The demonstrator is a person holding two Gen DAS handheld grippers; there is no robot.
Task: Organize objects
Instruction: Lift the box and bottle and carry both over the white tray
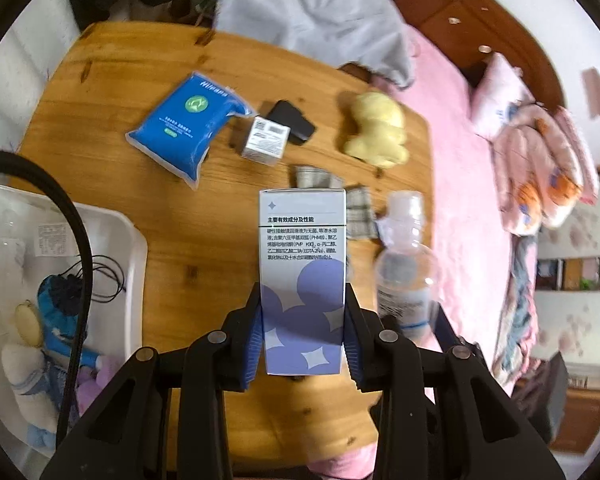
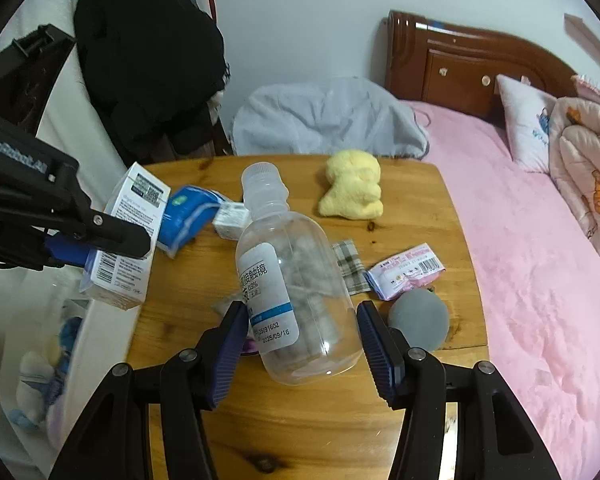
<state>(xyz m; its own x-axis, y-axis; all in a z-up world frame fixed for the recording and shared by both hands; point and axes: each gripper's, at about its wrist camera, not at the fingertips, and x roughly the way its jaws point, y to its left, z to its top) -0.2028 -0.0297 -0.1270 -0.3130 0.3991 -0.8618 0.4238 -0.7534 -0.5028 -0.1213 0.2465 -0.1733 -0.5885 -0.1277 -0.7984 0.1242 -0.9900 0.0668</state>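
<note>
My left gripper (image 1: 303, 332) has its blue pads pressed against both sides of a tall white and purple carton (image 1: 302, 276), clamped near its lower end and held above the wooden table (image 1: 100, 92); in the right wrist view the same carton (image 2: 126, 236) hangs tilted over the table's left edge, above the bin. My right gripper (image 2: 302, 350) stands with its fingers spread wide around a clear plastic bottle (image 2: 296, 300); the left pad looks to be at the bottle's label, the right pad shows a small gap, so I cannot tell whether I have a real grip on it. The bottle tilts with its cap pointing away from me. At the left a white plastic bin (image 1: 136, 248) holds a blue plush toy (image 1: 58, 300), a white plush toy (image 1: 24, 376) and a thin black cord (image 1: 108, 280); its lower part is cut off by the frame. On the table lie a blue packet (image 1: 186, 126), a small white box (image 1: 266, 140), a dark flat item (image 1: 292, 120) I cannot make out, a yellow plush (image 1: 376, 130), checked cloth (image 2: 350, 266), a pink packet (image 2: 406, 270) and a grey round pad (image 2: 418, 320) half hidden behind my right finger.
</note>
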